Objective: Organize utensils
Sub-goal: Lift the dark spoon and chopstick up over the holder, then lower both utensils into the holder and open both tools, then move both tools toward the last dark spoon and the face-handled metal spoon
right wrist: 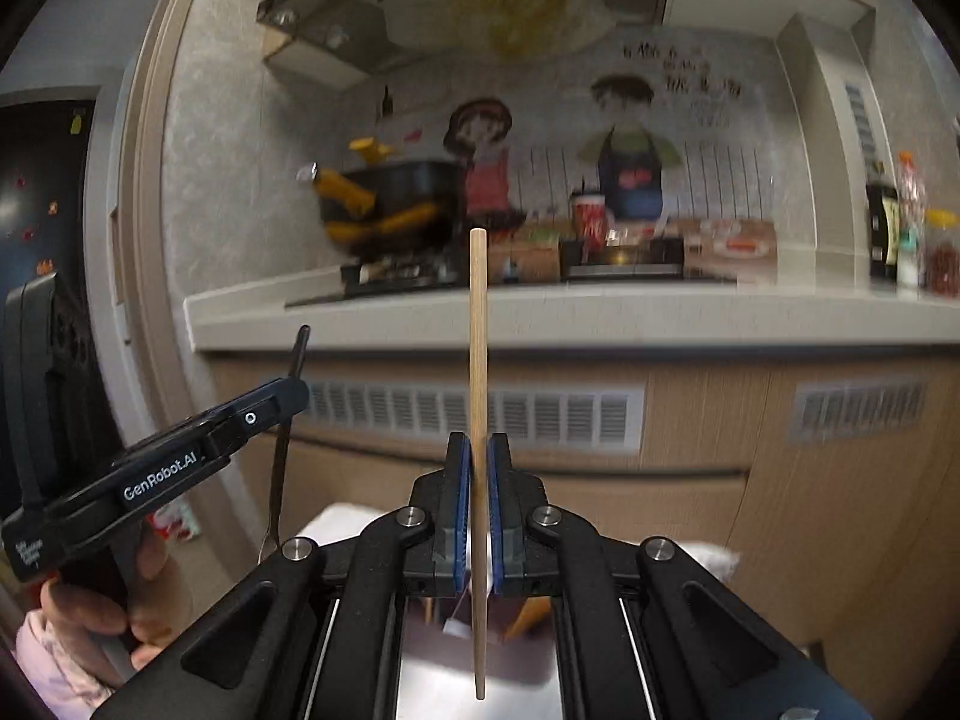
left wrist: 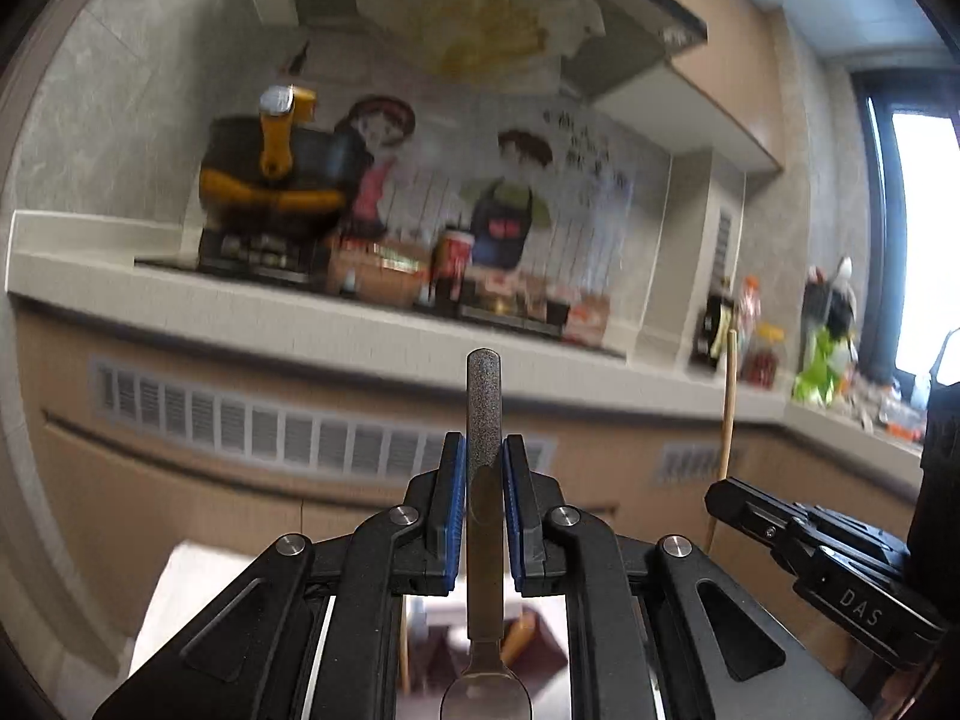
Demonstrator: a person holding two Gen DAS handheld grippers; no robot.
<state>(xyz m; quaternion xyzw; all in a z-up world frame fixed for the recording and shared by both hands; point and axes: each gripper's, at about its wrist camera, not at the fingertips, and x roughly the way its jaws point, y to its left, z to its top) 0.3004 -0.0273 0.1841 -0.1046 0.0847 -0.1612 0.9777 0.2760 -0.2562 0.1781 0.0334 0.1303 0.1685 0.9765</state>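
While the left tongs [left wrist: 483, 474] pinch an upright grey-handled steel spoon [left wrist: 483, 420] and the right tongs [right wrist: 478, 474] pinch a wooden chopstick [right wrist: 478, 360] pointing to 12 o'clock, both utensils seem lifted but not yet put away.

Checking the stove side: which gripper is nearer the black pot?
Left. The black pot lies left of both, and the left gripper is left of the right gripper.
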